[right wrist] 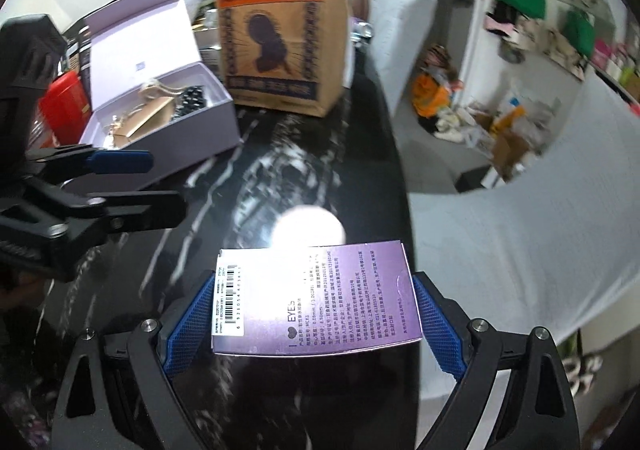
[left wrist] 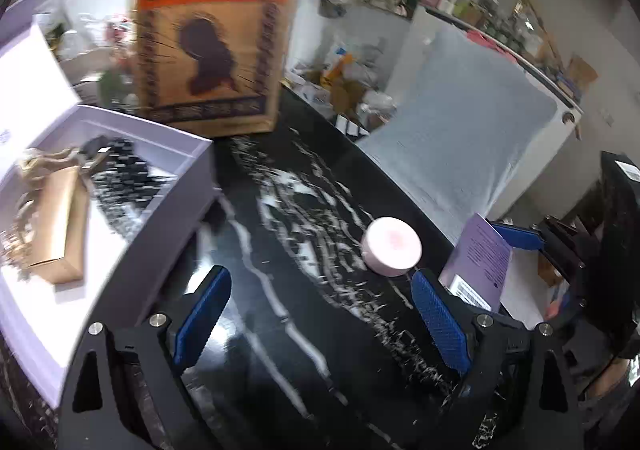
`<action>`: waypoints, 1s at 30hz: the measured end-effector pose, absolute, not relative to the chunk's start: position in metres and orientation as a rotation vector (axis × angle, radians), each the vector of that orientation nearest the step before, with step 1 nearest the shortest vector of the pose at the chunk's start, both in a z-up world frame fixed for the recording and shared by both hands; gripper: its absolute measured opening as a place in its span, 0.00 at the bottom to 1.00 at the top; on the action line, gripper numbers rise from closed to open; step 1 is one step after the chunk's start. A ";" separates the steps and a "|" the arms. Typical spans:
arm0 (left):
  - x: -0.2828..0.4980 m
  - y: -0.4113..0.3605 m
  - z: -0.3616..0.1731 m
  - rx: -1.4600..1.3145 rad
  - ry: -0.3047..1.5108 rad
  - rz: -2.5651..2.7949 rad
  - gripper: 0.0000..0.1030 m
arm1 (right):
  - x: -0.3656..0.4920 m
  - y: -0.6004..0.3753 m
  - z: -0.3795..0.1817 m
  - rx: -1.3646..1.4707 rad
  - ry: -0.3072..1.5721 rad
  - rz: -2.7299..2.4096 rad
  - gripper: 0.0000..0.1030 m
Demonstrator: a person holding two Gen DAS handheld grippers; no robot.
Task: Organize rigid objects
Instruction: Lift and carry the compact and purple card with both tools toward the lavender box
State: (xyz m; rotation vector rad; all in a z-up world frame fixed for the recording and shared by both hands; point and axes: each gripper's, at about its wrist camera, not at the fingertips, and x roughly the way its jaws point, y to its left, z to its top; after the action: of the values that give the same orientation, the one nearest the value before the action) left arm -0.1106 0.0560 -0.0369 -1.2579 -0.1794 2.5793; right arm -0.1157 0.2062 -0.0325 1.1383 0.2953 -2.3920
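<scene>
progress: partway, looks like | done: brown carton (right wrist: 140, 121) already laid in lilac box (right wrist: 216, 121) | right gripper (right wrist: 314, 314) clamped on purple carton (right wrist: 316, 302), held above table | left gripper (left wrist: 320, 314) spread wide, nothing held | left: pink round tin (left wrist: 392, 246) sat on black table (left wrist: 280, 330)

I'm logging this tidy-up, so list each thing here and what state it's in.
Left gripper: open, empty.
Right gripper: shut on purple box, lifted off table.
White gift box: lid open, items inside.
Paper bag: upright.
Pink round tin: flat on table.
</scene>
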 end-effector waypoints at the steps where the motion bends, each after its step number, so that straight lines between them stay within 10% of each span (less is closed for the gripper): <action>1: -0.113 0.061 -0.039 -1.257 -0.167 2.569 0.90 | -0.114 0.210 -0.034 1.148 0.284 -2.398 0.91; 17: -0.152 0.120 -0.066 -1.214 0.080 2.406 0.90 | -0.100 0.246 -0.053 1.259 0.156 -2.466 0.91; 30: -0.153 0.147 -0.074 -1.218 0.232 2.371 0.49 | -0.094 0.248 -0.056 1.278 0.161 -2.476 0.91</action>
State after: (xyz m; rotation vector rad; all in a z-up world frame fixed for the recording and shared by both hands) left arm -0.1535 0.1472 -0.0737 -1.2175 0.2323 2.3707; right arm -0.0943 0.2481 -0.0560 1.2776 0.1606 -2.4763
